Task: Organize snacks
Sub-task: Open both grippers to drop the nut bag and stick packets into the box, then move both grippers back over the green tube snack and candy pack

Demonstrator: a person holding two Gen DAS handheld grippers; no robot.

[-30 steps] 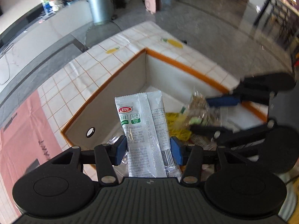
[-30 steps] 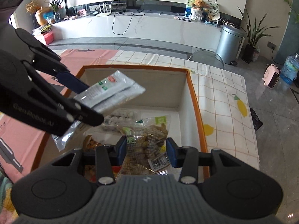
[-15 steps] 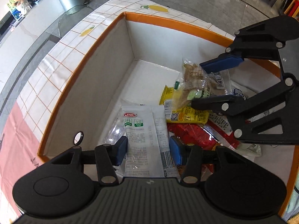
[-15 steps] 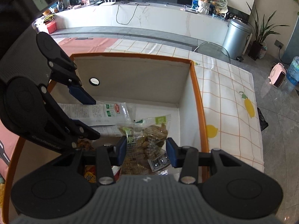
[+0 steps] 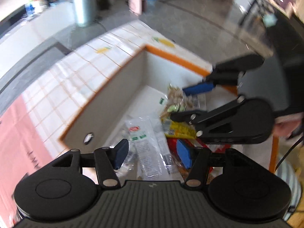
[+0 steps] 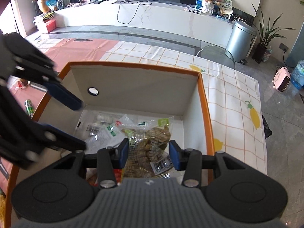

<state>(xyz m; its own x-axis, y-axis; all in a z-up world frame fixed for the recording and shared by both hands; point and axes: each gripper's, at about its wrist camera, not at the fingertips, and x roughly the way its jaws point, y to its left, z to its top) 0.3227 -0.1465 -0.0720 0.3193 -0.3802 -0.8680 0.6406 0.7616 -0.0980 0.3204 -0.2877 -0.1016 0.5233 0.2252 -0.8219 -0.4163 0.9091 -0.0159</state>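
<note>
An orange-rimmed white box [image 6: 133, 64] holds several snack packets. A white packet with a red logo [image 5: 144, 138] lies on the pile inside it. Above that packet my left gripper [image 5: 152, 152] is opening, and its blue pads [image 5: 120, 154] stand clear of the packet's sides. My right gripper [image 6: 149, 154] is shut on a clear bag of brown snacks [image 6: 150, 138] and holds it low inside the box. The bag [image 5: 174, 102] and the right gripper [image 5: 182, 102] also show in the left wrist view. Under them lie a yellow packet [image 5: 180, 130] and a red packet [image 5: 172, 145].
The box stands on a checked tablecloth with lemon prints [image 6: 237, 114], next to a pink cloth [image 6: 76, 47]. A green can [image 6: 28, 108] lies left of the box. A glass chair back [image 6: 214, 53] and a silver bin [image 6: 239, 39] stand beyond the table.
The left gripper carried the white packet down into the box, then opened and drew back, leaving the packet on the pile. The right gripper sank a little with its bag.
</note>
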